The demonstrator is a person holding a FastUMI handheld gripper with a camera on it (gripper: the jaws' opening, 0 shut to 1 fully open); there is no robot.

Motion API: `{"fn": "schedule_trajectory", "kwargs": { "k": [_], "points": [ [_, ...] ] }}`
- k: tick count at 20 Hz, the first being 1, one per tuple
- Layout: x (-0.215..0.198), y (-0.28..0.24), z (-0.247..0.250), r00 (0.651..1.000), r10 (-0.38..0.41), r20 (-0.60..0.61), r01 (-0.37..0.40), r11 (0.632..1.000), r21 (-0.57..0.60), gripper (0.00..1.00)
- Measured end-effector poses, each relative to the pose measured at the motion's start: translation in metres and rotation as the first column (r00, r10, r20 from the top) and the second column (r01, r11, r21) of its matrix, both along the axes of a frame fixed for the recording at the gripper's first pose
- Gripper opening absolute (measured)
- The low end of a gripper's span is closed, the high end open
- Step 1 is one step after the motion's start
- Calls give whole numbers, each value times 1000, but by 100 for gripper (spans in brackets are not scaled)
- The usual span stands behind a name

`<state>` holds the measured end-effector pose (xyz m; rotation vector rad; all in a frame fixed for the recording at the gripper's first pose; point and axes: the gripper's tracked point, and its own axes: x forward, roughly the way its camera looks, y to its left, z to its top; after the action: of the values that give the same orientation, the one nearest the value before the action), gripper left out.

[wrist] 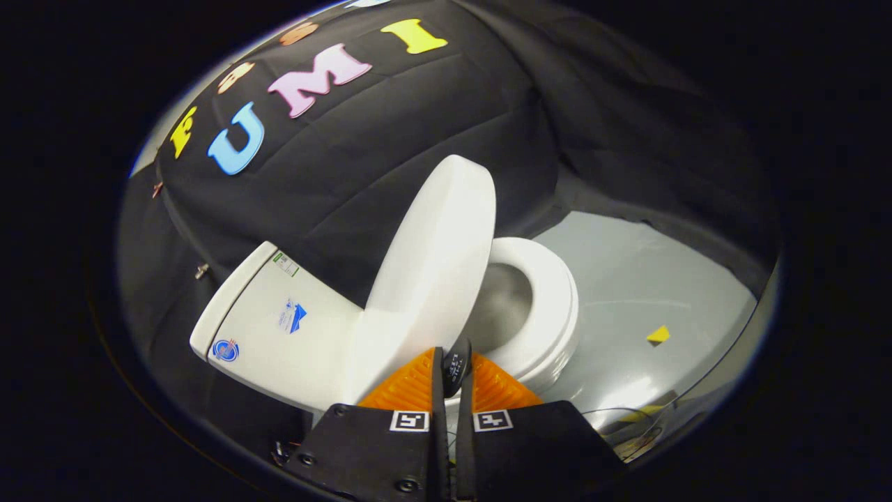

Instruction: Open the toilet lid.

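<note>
Leftmost, toilet tank (279,328) against the booth's cloth wall; next, toilet lid (435,265) already raised steeply, close to upright, just ahead of the gripper (453,369); rightmost, seat (550,307) and bowl exposed above the grey floor (648,279). Jaws nearly closed, a narrow gap between them, seemingly nipping a small dark tab near the lid's lower edge, though firm hold cannot be told. Best pushed gently on toward the tank until resting; gripper rolled sideways, pointing down at the hinge end.
</note>
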<state>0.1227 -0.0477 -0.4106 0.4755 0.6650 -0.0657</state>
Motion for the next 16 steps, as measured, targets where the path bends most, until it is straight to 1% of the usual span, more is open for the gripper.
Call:
{"fn": "schedule_trajectory", "kwargs": {
  "k": [3, 8, 10, 13, 16],
  "points": [
    [5, 20, 26, 1000, 26, 17, -24, 992, -124, 9],
    [11, 58, 65, 997, 60, 54, -44, 962, -268, 9],
    [12, 78, 80, 993, 93, 73, -67, 951, -303, 8],
    [17, 108, 98, 982, 164, 90, -121, 925, -359, 8],
    [21, 143, 113, 968, 221, 120, -161, 911, -379, 8]
  ]
}}
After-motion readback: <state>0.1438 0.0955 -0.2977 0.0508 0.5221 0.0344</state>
